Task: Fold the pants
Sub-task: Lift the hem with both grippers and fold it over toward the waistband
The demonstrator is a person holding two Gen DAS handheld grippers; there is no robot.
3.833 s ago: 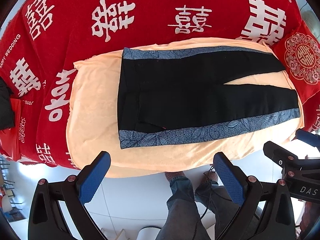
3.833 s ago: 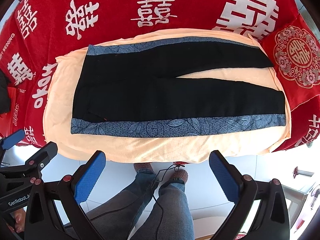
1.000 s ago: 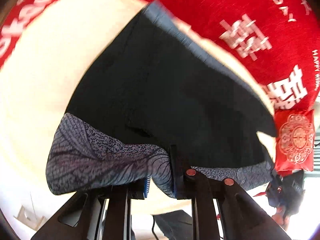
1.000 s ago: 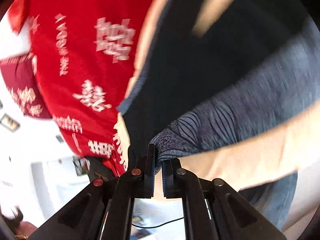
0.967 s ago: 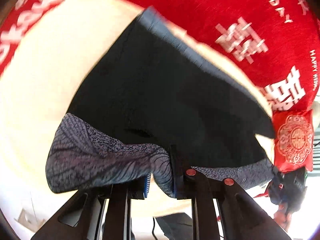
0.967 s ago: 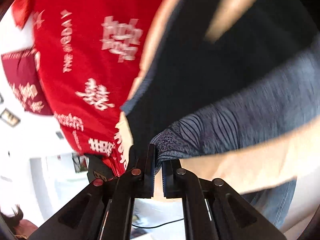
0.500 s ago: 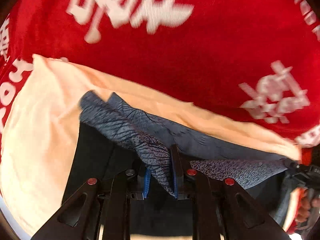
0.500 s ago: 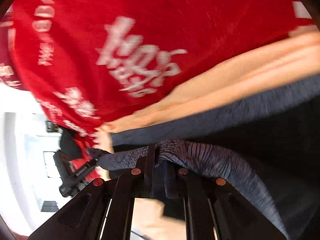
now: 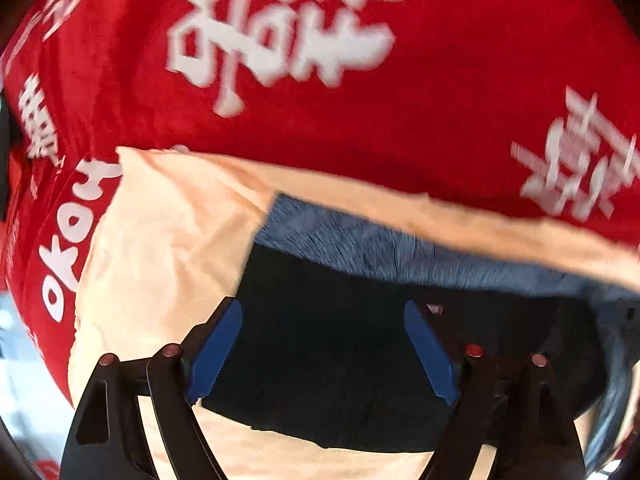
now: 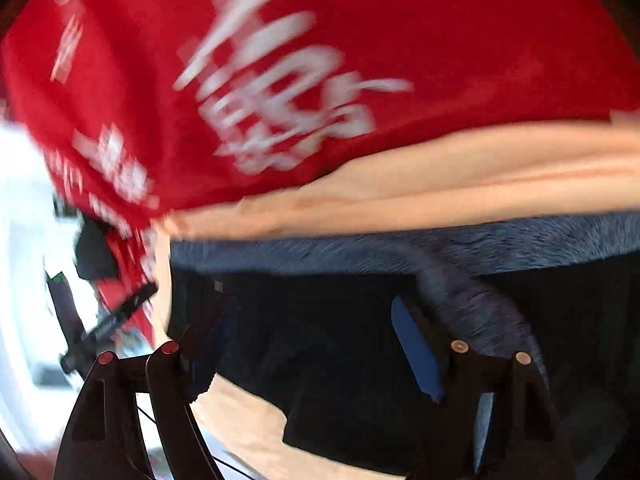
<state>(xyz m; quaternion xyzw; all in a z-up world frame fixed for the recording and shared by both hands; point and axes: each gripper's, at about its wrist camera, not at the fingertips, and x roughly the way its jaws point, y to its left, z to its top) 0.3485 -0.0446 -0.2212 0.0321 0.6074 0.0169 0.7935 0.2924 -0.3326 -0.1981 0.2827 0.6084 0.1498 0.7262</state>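
Pants [image 9: 340, 344] lie folded lengthwise on the peach cloth [image 9: 168, 240] over the red cover [image 9: 400, 128]. Left gripper [image 9: 324, 350] and right gripper [image 10: 308, 344]: fingers just spread, nothing grasped. Risk judged: a raised patterned band [image 10: 472, 304] beside the right fingers could be snagged on withdrawal, and the fold undone.

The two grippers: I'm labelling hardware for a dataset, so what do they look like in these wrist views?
The left gripper and the right gripper look alike: black angular linkage arms with round red or copper-coloured pivot pins, and flat blue pads lining the inner faces of the fingers. No cables, markings or sleeves are clearly visible.
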